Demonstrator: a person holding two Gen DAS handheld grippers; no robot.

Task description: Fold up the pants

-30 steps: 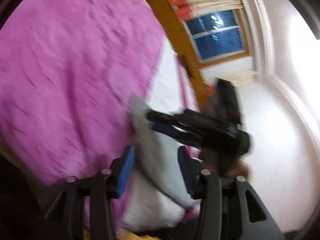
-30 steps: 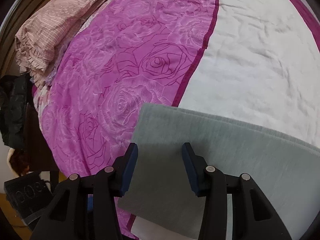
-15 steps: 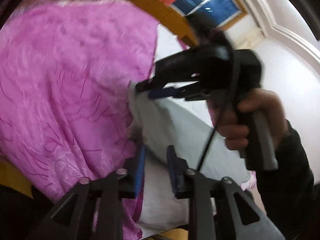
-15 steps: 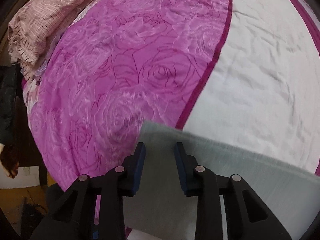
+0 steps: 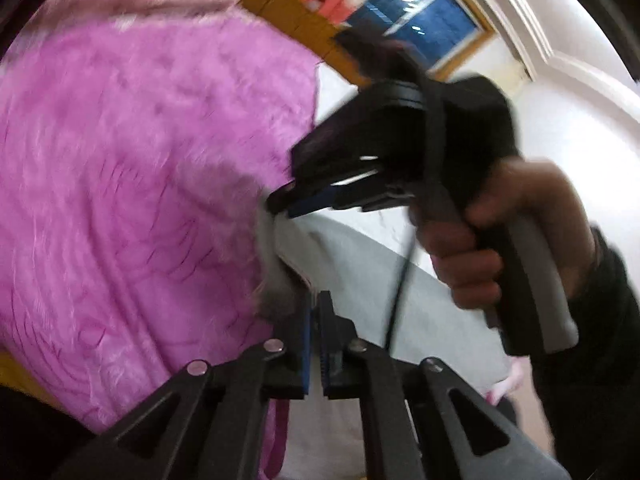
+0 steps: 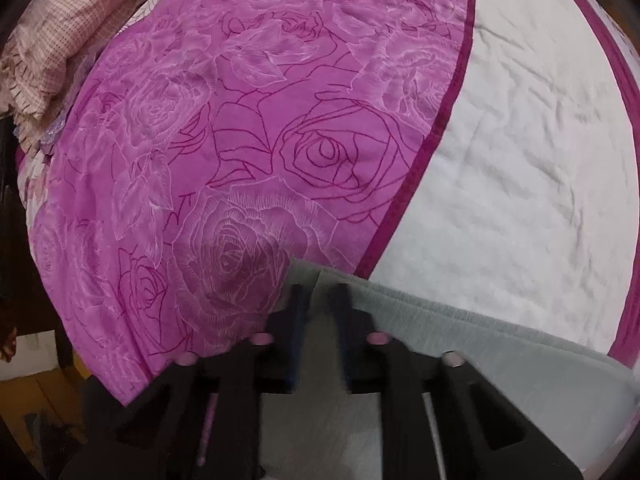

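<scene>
Grey pants (image 5: 360,272) lie on the bed, and an edge of them is lifted off it. In the left wrist view my left gripper (image 5: 314,300) is shut on the near corner of that edge. Further along the edge, my right gripper (image 5: 280,206) pinches the fabric, held by a hand (image 5: 480,248). The right wrist view looks straight down: my right gripper (image 6: 318,292) is shut on a fold of the grey pants (image 6: 500,344), which run off to the lower right.
A pink rose-patterned bedspread (image 6: 240,120) with a white panel (image 6: 520,180) covers the bed. A checked pink pillow (image 6: 60,40) lies at the upper left. The bed's edge drops to the floor (image 6: 40,400) at the lower left. A window (image 5: 420,28) is behind.
Both grippers went from open astride the pants' edge to shut on it. The right gripper slid toward the corner of the fabric, and the edge has lifted off the bed.
</scene>
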